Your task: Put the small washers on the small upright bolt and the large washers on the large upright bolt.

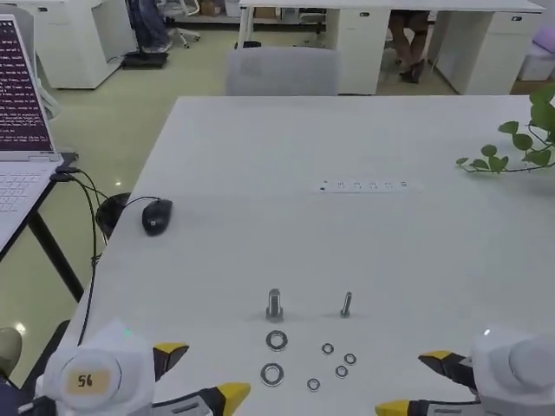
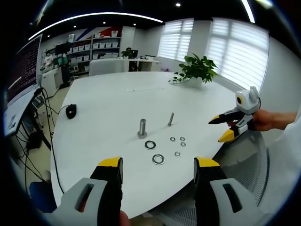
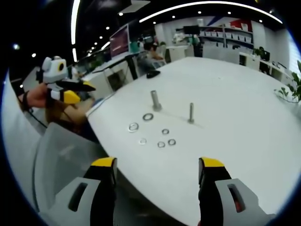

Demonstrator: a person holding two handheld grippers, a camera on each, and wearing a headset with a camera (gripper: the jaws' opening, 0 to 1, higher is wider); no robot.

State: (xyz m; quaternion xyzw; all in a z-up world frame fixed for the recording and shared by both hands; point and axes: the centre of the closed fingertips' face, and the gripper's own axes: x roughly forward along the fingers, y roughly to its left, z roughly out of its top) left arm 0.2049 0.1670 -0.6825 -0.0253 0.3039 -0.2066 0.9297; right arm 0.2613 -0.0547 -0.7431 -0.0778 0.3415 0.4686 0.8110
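Note:
On the white table [image 1: 347, 147] stand a large upright bolt [image 1: 274, 305] and, to its right, a small upright bolt [image 1: 346, 304]. Two large washers [image 1: 277, 340] [image 1: 271, 374] lie flat in front of the large bolt. Several small washers [image 1: 341, 371] lie loose in front of the small bolt. My left gripper [image 1: 204, 373] hovers open at the near left edge, left of the washers, with nothing in it. My right gripper [image 1: 409, 381] is open and empty at the near right. The left gripper view shows both bolts [image 2: 142, 128] [image 2: 171, 118] beyond its open fingers [image 2: 110, 165].
A black mouse [image 1: 156, 215] lies at the table's left edge with its cable hanging off. A laptop [image 1: 17, 113] sits on a side desk to the left. A white power strip [image 1: 362, 185] lies mid-table, a plant [image 1: 520, 143] at the right, a grey chair [image 1: 282, 71] behind.

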